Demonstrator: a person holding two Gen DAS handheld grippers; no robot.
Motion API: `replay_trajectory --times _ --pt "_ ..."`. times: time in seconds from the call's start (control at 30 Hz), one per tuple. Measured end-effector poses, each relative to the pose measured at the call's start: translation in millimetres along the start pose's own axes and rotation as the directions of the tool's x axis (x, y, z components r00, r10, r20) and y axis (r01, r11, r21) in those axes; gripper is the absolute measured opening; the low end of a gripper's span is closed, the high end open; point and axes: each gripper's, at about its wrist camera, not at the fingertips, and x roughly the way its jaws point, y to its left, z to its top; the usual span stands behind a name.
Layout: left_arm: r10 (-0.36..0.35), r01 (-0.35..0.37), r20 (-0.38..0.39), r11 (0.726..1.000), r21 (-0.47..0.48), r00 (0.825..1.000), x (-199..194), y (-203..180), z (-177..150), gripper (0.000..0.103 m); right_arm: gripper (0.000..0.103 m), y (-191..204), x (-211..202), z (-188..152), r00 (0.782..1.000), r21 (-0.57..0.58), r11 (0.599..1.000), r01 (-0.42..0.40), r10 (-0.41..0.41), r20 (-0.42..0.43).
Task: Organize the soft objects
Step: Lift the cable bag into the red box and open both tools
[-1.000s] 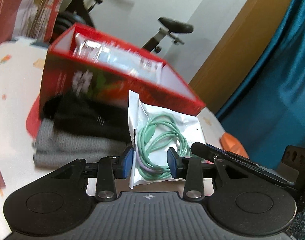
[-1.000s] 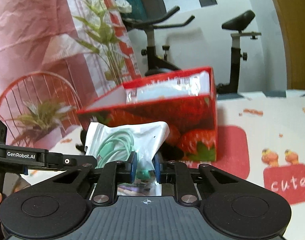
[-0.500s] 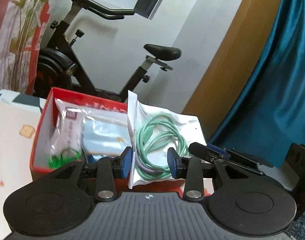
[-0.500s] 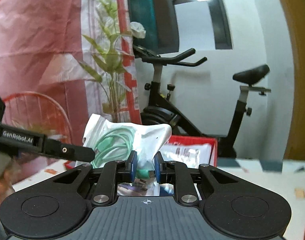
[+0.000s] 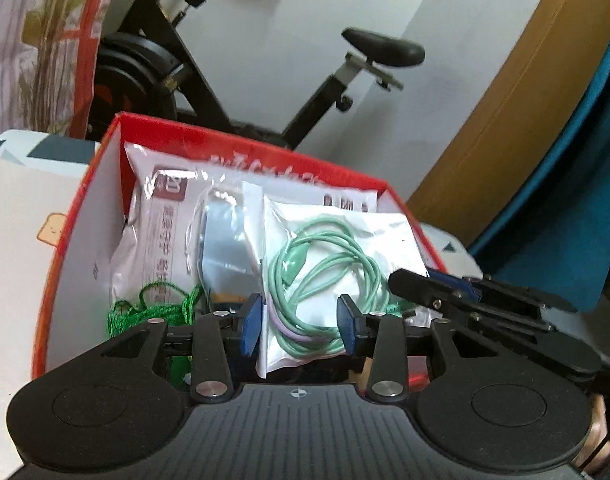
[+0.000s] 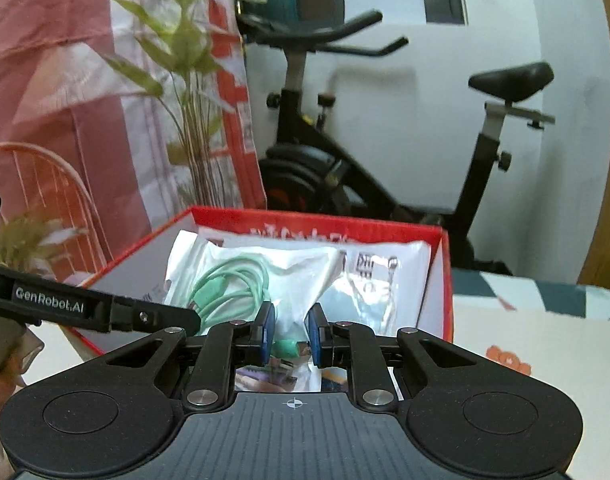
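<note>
Hanging btwn both grippers [image 5: 300, 322] [image 6: 290, 334]: cable pouch [image 5: 337, 276].

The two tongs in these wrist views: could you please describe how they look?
Both are matte black. The left tongs and right tongs each have a ribbed dark grey base with two round raised discs, angular linkage arms with silver screw heads, and blue pads on the fingers. In the right wrist view, the left one's side reads "GenRobot.AI" in white.

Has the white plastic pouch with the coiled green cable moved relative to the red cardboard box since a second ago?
Yes. The white plastic pouch with the coiled green cable was in front of the red cardboard box; now it hangs over the open top.
</note>
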Motion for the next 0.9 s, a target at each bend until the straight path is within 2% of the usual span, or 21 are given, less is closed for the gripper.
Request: replay_trajectory --times 0.23,0.3,0.4,0.47,0.53,0.6,0.67,0.7,0.83,0.87,0.9 --pt "0.002 -0.001 -0.048 1.000 0.026 0.999 10.2 0.1 -2.2 0.043 0.017 -5.9 7.8 -11.1 0.998 0.007 1.000 0.021 -0.021 -0.054" --pt "0.013 -0.011 -0.050 0.999 0.038 0.999 8.6 -1.3 -5.3 0.050 0.018 -5.1 6.8 -14.2 0.998 -0.007 0.999 0.037 -0.037 -0.059" --pt "0.032 -0.031 -0.017 0.997 0.072 0.999 0.9 -5.4 -8.5 0.071 0.022 -4.7 3.1 -16.0 0.996 -0.024 0.998 0.062 -0.063 -0.067" --pt "0.027 -0.029 0.023 0.995 0.092 0.999 -8.7 -10.4 -9.2 0.095 0.025 -4.0 -3.2 -16.3 0.996 -0.031 0.997 0.072 -0.074 -0.045" --pt "0.042 -0.049 0.067 0.994 0.102 0.997 -20.1 -16.1 -9.6 0.100 0.028 -4.0 -10.2 -13.8 0.997 -0.041 0.996 0.078 -0.079 -0.024" --pt "0.083 -0.093 0.095 0.990 0.109 0.992 -29.5 -23.1 -8.1 0.101 0.035 -0.7 -18.8 -13.1 0.996 -0.055 0.995 0.089 -0.089 0.003" --pt "0.122 -0.133 0.107 0.986 0.103 0.987 -37.3 -27.3 -7.2 0.103 0.053 2.1 -27.6 -12.5 0.995 -0.060 0.994 0.095 -0.094 0.028" --pt "0.140 -0.151 0.114 0.984 0.094 0.984 -41.8 -28.1 -7.7 0.103 0.057 3.8 -33.0 -12.8 0.994 -0.061 0.993 0.100 -0.097 0.043" --pt "0.213 -0.227 0.143 0.970 0.086 0.966 -59.9 -32.1 -13.9 0.103 0.088 16.2 -58.1 -19.1 0.985 -0.121 0.984 0.133 -0.117 0.129" --pt "0.235 -0.252 0.157 0.963 0.097 0.959 -64.5 -33.8 -16.3 0.103 0.094 19.4 -65.2 -22.7 0.982 -0.131 0.982 0.136 -0.116 0.151" --pt "0.258 -0.278 0.168 0.955 0.106 0.952 -69.0 -34.0 -18.1 0.103 0.096 21.5 -70.9 -25.6 0.980 -0.131 0.982 0.135 -0.113 0.163"
